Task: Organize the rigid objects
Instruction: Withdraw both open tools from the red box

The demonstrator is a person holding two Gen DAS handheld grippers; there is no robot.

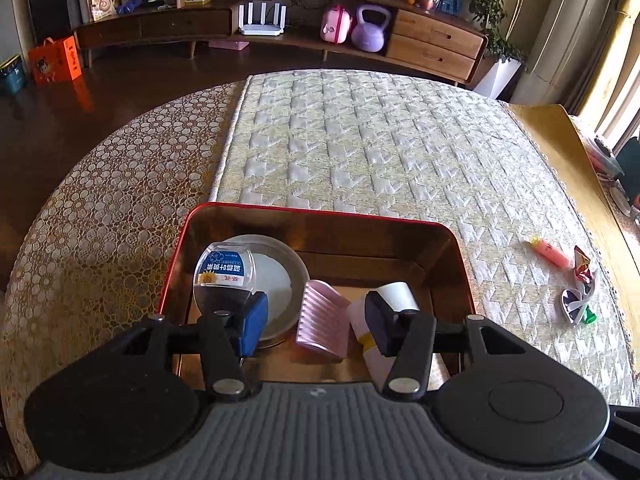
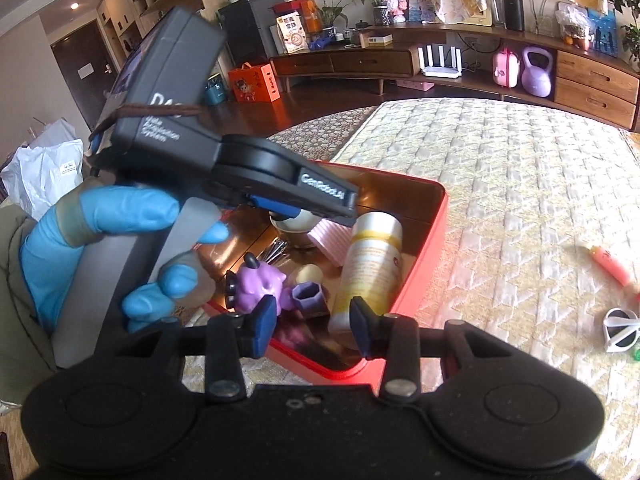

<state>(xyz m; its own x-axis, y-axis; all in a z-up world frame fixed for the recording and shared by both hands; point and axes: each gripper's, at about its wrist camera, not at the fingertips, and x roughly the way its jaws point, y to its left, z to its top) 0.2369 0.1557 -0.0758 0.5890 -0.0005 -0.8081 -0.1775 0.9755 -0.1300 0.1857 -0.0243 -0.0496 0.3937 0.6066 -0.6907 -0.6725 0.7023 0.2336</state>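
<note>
A red tin box [image 1: 456, 248] stands on the quilted table cover. It holds a round metal dish [image 1: 280, 280], a clear blue-labelled container [image 1: 224, 270], a pink ribbed piece [image 1: 320, 316] and a white bottle with a yellow band [image 1: 394, 294]. My left gripper [image 1: 316, 326] hangs open over the pink piece, its pads clear of it on both sides. In the right wrist view, my right gripper [image 2: 313, 328] is open above the tin's near rim [image 2: 320, 364], with nothing between its pads. Beyond it lie a purple toy figure [image 2: 256, 284], a purple hexagonal cup [image 2: 308, 298] and the bottle [image 2: 370, 264].
On the cover right of the tin lie a pink tube [image 1: 550, 254], a foil wrapper [image 1: 584, 268] and white sunglasses [image 1: 576, 306]. A blue-gloved hand [image 2: 100, 216] holds the left gripper [image 2: 320, 200] over the tin. A sideboard [image 1: 432, 40] stands beyond the table.
</note>
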